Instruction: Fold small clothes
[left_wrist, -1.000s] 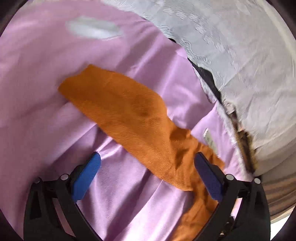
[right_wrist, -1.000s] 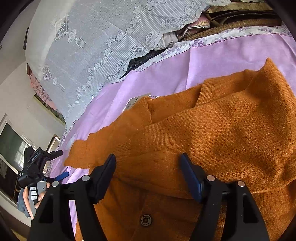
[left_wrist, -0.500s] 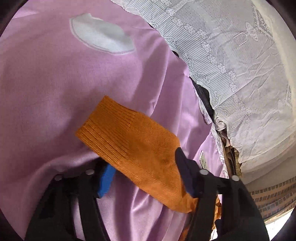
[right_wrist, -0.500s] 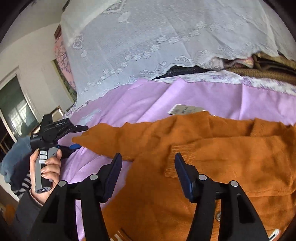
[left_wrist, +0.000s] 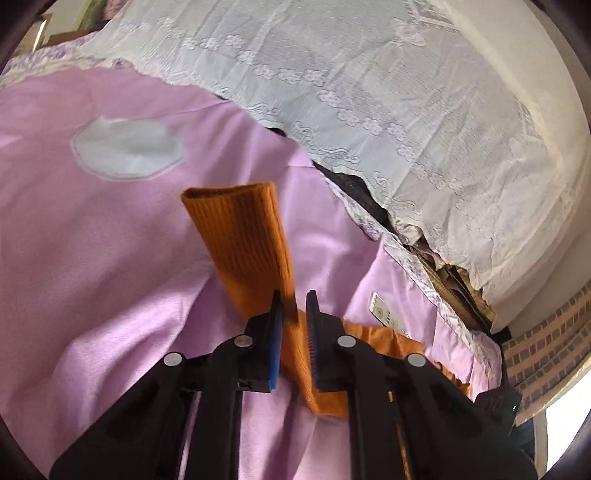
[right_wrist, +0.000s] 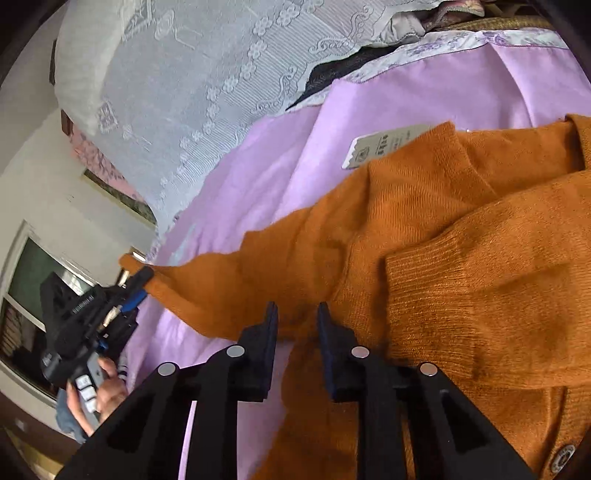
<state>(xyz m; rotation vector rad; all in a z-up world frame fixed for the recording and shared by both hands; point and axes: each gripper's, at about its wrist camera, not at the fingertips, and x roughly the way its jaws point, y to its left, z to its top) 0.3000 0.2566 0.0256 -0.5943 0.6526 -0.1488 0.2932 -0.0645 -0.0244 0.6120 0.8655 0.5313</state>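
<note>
An orange knit sweater (right_wrist: 461, 258) lies on a purple sheet (left_wrist: 92, 258). Its long sleeve (left_wrist: 240, 236) rises from the sheet, ribbed cuff uppermost, and passes between the blue pads of my left gripper (left_wrist: 294, 299), whose jaws are closing onto it. In the right wrist view the same left gripper (right_wrist: 138, 284) holds that sleeve's end out to the left, off the sheet. My right gripper (right_wrist: 295, 310) sits at the sleeve's root by the sweater's body. Its jaws are closing with bunched orange knit between them. The other sleeve's cuff (right_wrist: 443, 273) lies folded across the body.
A white lace cover (left_wrist: 406, 110) over a pile runs along the far side of the sheet. A paper tag (right_wrist: 384, 146) lies by the sweater's collar. A pale patch (left_wrist: 125, 147) marks the sheet. A person's hand (right_wrist: 107, 391) grips the left tool. Brick wall (left_wrist: 546, 343) at right.
The left jaws went from wide open to narrow around the sleeve and lifted its cuff upright. The right jaws narrowed onto the knit as that gripper moved toward the sleeve's root.
</note>
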